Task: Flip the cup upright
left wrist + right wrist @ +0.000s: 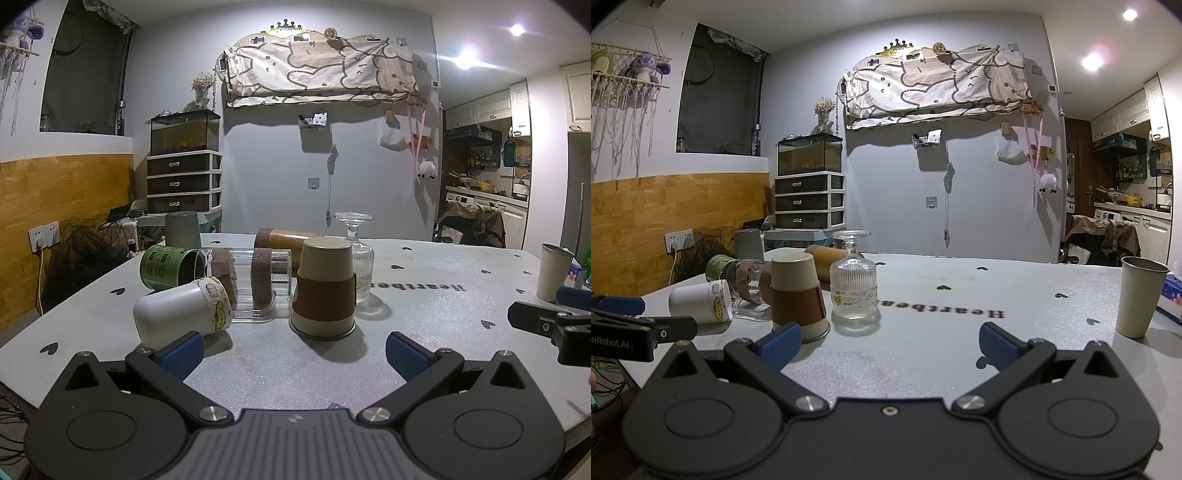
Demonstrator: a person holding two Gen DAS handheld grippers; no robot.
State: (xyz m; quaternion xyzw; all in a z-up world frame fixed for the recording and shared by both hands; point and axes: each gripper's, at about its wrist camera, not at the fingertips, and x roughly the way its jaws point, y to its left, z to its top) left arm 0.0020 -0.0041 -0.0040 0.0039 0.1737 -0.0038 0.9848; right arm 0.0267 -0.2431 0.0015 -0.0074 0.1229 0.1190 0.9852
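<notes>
A beige cup with a brown sleeve [325, 288] stands upside down on the grey table [424, 280], just ahead of my left gripper [293, 354], which is open and empty. The same cup shows in the right wrist view [798, 295], ahead and left of my right gripper [888, 345], also open and empty. A white cup with a cartoon band [181, 314] lies on its side by the left finger. A ribbed glass cup [854, 284] stands upside down right of the sleeved cup. A beige cup [1139, 297] stands upright at the far right.
A clear tumbler with brown bands [251, 280], a green can [168, 267] and a bamboo cylinder [288, 240] lie on their sides behind the cups. A grey cup [183, 229] stands upside down at the back left. A tissue box [1172, 291] sits at the right edge.
</notes>
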